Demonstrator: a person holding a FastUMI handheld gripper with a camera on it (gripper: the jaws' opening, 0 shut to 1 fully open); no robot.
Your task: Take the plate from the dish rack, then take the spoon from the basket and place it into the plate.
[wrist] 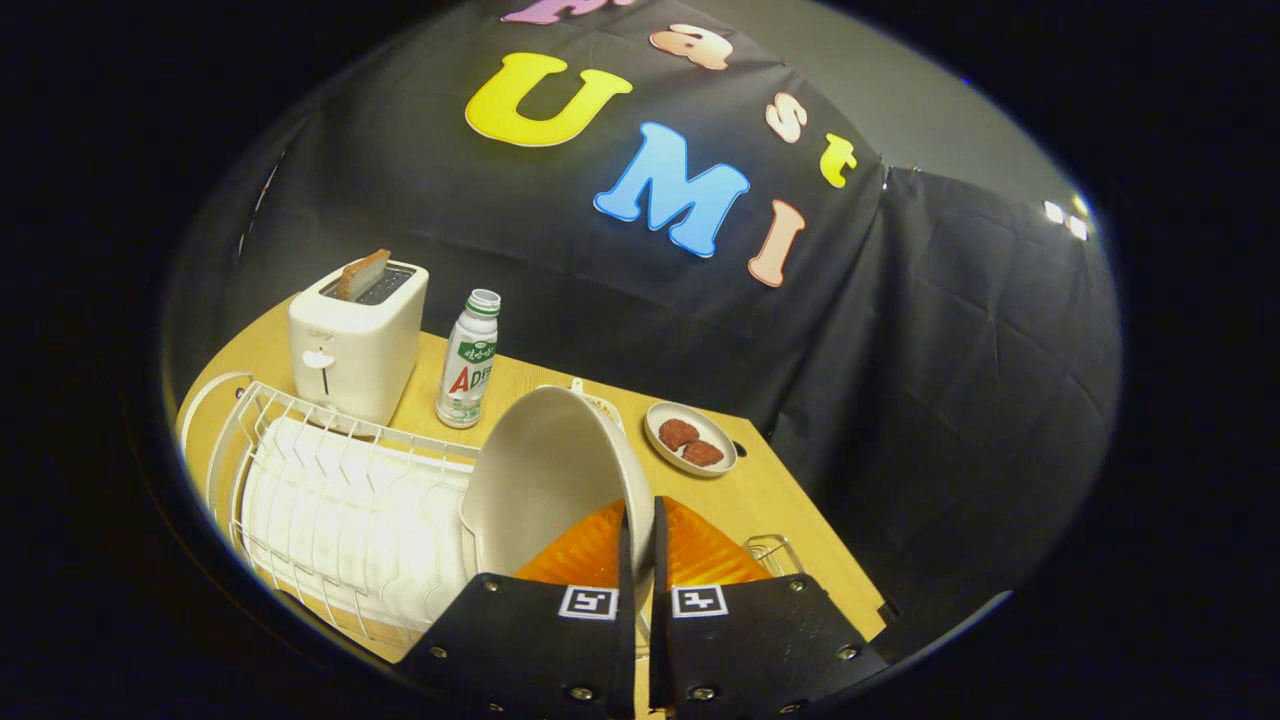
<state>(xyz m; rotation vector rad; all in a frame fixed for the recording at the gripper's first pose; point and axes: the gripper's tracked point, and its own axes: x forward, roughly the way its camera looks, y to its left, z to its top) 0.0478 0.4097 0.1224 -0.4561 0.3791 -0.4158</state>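
My gripper (641,520) is shut on the rim of a beige plate (545,485), its two orange fingers (585,560) pinching the plate's edge between them. The plate stands tilted on edge in the air, just above the right end of the white wire dish rack (340,500) and clear of its slots. Its hollow face turns toward the rack. A corner of a wire basket (772,550) peeks out just right of the fingers. The spoon is hidden.
A white toaster (357,340) with a slice of bread stands behind the rack. A small drink bottle (467,360) stands beside it. A small dish (690,440) with two brown pieces sits beyond the fingers on the wooden table (790,520), near its far edge.
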